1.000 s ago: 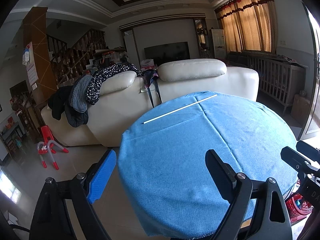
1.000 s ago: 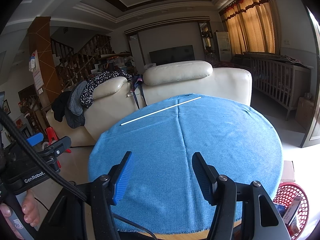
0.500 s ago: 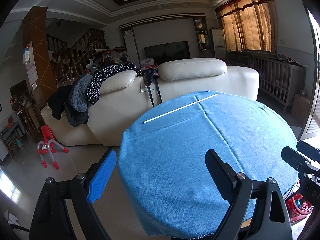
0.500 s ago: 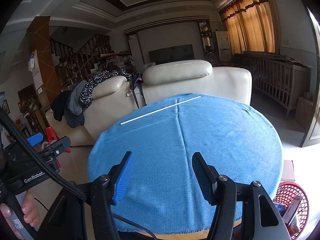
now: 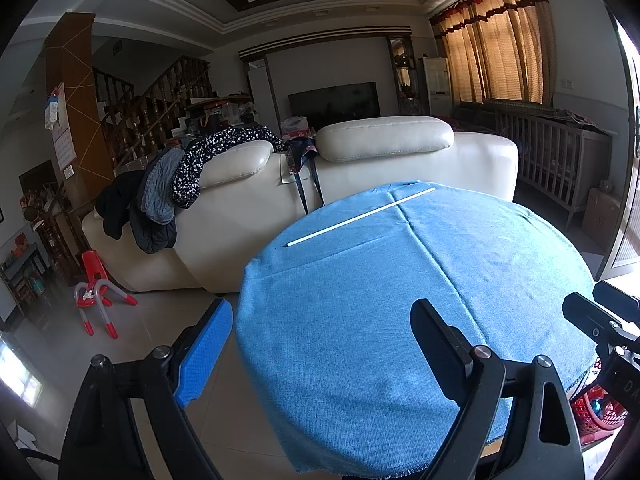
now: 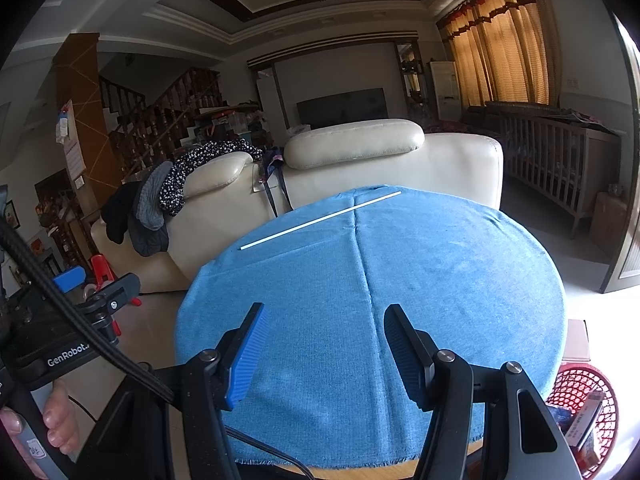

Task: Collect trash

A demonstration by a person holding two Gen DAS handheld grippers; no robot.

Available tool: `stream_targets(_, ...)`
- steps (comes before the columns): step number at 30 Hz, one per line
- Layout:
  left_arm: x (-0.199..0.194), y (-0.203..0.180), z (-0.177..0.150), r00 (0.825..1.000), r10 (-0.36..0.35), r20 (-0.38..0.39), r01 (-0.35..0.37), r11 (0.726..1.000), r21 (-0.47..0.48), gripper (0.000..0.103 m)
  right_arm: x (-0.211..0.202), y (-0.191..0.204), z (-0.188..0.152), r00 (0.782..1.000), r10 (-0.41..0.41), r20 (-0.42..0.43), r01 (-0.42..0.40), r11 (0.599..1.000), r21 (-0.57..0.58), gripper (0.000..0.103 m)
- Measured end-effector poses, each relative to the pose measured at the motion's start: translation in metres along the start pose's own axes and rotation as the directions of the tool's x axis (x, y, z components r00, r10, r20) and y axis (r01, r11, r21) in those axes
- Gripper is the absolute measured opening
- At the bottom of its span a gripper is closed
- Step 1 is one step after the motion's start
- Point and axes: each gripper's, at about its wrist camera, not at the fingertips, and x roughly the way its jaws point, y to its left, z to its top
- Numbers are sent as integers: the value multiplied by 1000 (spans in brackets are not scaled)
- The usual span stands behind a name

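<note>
Both empty, each hand-held gripper (image 5: 320, 344) (image 6: 324, 344) tilts downward over the blue table (image 6: 440, 280), jaws apart.

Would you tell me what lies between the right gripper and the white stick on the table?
Only bare blue tablecloth with a centre crease lies between the right gripper and the white stick, shown in the right wrist view.

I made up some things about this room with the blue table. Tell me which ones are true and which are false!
1. A thin white stick lies on the blue tablecloth. True.
2. The right gripper is squeezing the stick. False: its jaws are open with nothing between them, and the stick lies far across the table.
3. A red basket sits on the floor beside the table. True.
4. The sofa behind the table is black. False: it is cream white.
5. The left gripper is open. True.
</note>
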Motion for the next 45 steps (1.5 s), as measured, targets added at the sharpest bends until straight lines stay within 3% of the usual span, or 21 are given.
stream_targets(45,5,0,-9,1000,-9,-30,10,1000,9,91,7,1,-5,1000,-12,-13,12,1000,1,64)
